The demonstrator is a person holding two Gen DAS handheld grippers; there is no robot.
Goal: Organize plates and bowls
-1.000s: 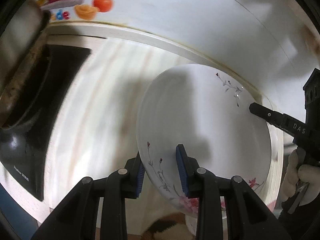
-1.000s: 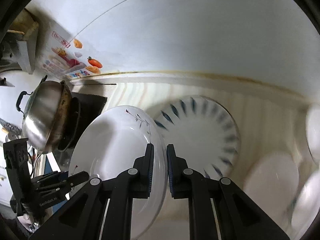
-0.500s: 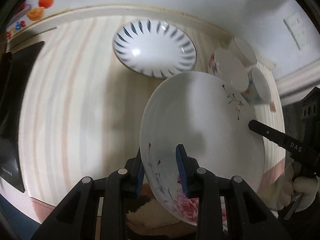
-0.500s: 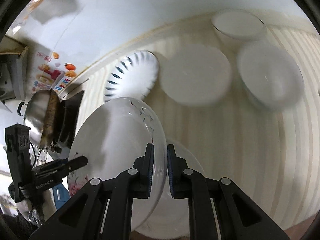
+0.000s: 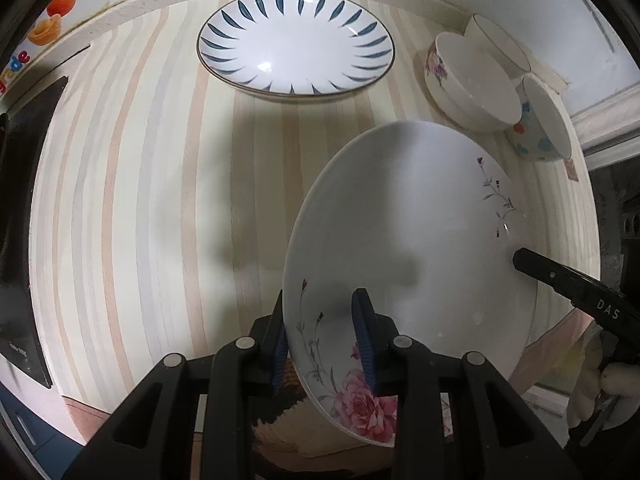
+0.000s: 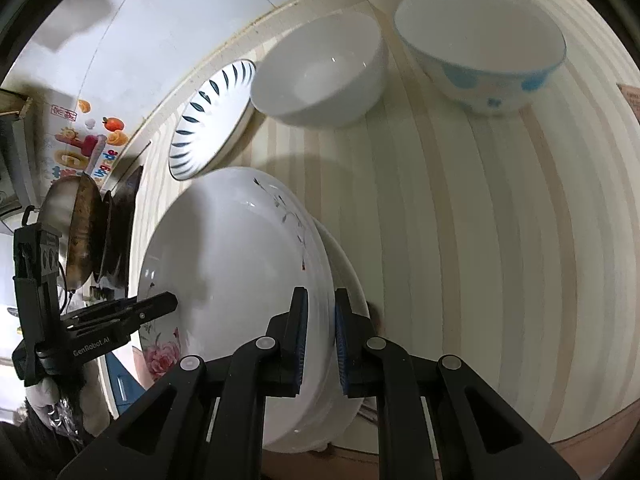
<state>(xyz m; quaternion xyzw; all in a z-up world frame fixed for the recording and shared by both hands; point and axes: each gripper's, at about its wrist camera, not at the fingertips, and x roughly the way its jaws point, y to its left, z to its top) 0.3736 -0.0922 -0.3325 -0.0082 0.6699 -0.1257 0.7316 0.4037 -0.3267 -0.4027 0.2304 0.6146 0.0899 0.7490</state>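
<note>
The white round ceramic plate with pink rose print is gripped at opposite rims by left claw and right claw; both should be lowered level toward the blue-petal plate at twelve o'clock on the striped tabletop.

We are in a home kitchen: a striped surface against a white wall carries plates and bowls, with a steel wok on a black cooktop beside it.
</note>
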